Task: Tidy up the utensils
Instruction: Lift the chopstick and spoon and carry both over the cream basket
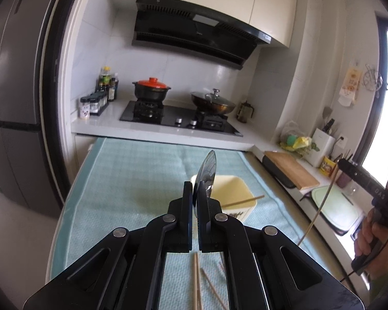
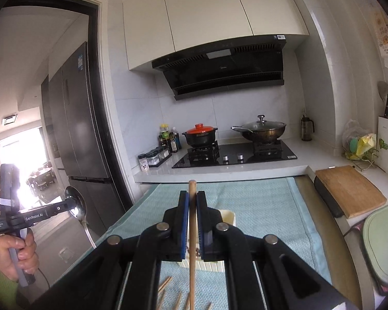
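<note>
My left gripper (image 1: 194, 190) is shut on a metal spoon (image 1: 207, 170), whose bowl stands up above the fingertips. Below it a cream square tray (image 1: 236, 188) sits on the teal cloth (image 1: 132, 180), with a wooden chopstick (image 1: 244, 201) lying across its rim. My right gripper (image 2: 192, 196) is shut on another wooden chopstick (image 2: 192, 232), held upright over the cloth (image 2: 266, 206) in front of the tray (image 2: 229, 217). Loose chopsticks (image 1: 196, 279) lie on the cloth near me. The right wrist view shows the left gripper (image 2: 69, 204) with the spoon (image 2: 78, 213) at far left.
A white counter behind the cloth carries a black hob (image 1: 178, 120), a red-lidded pot (image 1: 151, 89) and a lidded wok (image 1: 212, 102). A wooden cutting board (image 2: 349, 190) and a green board (image 2: 385, 237) lie to the right. A grey fridge (image 1: 15, 103) stands left.
</note>
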Demonstrator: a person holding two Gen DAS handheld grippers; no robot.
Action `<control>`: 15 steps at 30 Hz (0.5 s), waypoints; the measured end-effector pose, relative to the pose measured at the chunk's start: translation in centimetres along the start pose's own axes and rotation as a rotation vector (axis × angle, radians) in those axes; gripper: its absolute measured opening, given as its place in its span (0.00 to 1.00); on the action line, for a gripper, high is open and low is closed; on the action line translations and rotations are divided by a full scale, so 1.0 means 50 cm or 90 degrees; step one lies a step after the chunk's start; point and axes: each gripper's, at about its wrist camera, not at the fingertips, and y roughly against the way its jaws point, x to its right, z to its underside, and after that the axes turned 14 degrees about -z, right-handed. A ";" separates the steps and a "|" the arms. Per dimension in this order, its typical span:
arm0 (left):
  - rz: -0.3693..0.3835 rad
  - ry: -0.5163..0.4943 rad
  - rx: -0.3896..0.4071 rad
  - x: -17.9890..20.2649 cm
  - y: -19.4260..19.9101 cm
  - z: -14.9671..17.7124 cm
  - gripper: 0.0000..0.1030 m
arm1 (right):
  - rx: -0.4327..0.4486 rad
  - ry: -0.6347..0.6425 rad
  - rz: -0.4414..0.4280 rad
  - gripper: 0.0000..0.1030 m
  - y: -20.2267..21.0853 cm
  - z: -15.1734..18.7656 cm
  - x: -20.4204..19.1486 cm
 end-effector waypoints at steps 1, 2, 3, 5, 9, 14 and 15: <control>0.004 0.002 0.002 0.005 -0.012 -0.017 0.00 | 0.007 0.004 -0.003 0.06 -0.013 -0.014 -0.002; 0.007 0.004 0.003 0.012 -0.026 -0.034 0.00 | 0.016 0.012 -0.002 0.06 -0.027 -0.029 -0.004; 0.009 0.005 0.004 0.019 -0.040 -0.052 0.00 | 0.026 0.021 -0.002 0.06 -0.042 -0.044 -0.004; 0.011 0.006 0.007 0.034 -0.072 -0.085 0.00 | 0.039 0.031 -0.004 0.06 -0.077 -0.074 0.000; 0.004 -0.002 0.019 0.071 -0.136 -0.134 0.00 | 0.057 0.032 -0.007 0.06 -0.153 -0.119 0.021; -0.016 -0.035 0.010 0.121 -0.230 -0.145 0.00 | 0.046 0.031 -0.005 0.06 -0.253 -0.123 0.059; -0.021 -0.045 0.007 0.130 -0.250 -0.142 0.00 | 0.040 0.031 -0.007 0.06 -0.273 -0.115 0.068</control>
